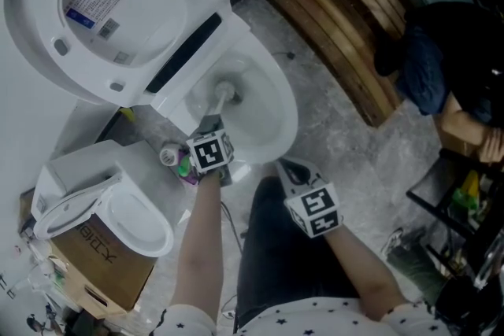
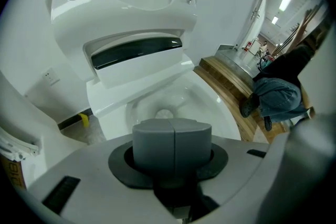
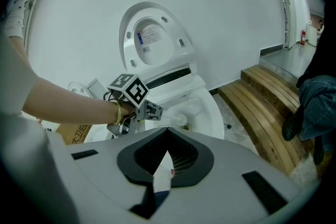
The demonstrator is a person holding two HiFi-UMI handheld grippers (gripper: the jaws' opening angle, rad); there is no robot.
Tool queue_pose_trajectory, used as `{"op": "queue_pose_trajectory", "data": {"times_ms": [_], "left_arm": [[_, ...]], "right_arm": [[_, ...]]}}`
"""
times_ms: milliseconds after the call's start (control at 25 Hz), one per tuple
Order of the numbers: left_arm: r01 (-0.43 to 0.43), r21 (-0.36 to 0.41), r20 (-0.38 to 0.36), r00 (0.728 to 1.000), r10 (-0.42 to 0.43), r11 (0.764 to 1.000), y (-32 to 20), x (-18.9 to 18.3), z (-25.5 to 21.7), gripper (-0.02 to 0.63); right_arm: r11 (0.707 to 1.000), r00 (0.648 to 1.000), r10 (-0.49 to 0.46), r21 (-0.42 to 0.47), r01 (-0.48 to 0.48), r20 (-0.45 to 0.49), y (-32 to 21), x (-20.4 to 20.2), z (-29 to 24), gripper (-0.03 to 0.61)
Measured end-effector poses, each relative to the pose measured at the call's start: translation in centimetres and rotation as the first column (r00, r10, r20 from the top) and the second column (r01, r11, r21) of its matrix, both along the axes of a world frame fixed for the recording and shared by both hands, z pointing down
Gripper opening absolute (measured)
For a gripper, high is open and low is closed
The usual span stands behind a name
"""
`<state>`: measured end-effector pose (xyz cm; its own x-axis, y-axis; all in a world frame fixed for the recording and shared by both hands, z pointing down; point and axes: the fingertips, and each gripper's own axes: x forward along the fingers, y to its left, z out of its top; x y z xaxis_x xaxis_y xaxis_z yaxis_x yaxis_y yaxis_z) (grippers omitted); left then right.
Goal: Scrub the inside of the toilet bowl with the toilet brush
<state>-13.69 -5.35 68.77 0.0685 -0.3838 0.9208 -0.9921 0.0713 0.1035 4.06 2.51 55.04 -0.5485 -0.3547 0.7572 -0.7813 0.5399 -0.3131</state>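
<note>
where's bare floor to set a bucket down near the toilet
Bare floor lies between the toilet bowl and the wooden platform. Left of the bowl is crowded: spare toilet seat on a cardboard box, bottles, and the left claw holding the toilet brush.

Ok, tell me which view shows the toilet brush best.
The head view: the toilet brush shows from above, its head in the bowl, handle in the left gripper. The right gripper view shows it small; the left gripper view mostly hides it behind shut jaws.

White toilet bowl (image 1: 288,102), brown slatted bench (image 1: 346,20)
</note>
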Motion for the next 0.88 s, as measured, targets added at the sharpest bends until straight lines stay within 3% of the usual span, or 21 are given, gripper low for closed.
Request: {"op": "queue_pose_trajectory", "data": {"times_ms": [880], "left_arm": [[0.088, 0.029, -0.082, 0.993, -0.085, 0.996, 7.4, 3.0, -9.8, 0.153]], "right_arm": [[0.996, 1.000, -0.010, 0.086, 0.011, -0.015, 1.1, 2.5, -6.1, 0.006]]}}
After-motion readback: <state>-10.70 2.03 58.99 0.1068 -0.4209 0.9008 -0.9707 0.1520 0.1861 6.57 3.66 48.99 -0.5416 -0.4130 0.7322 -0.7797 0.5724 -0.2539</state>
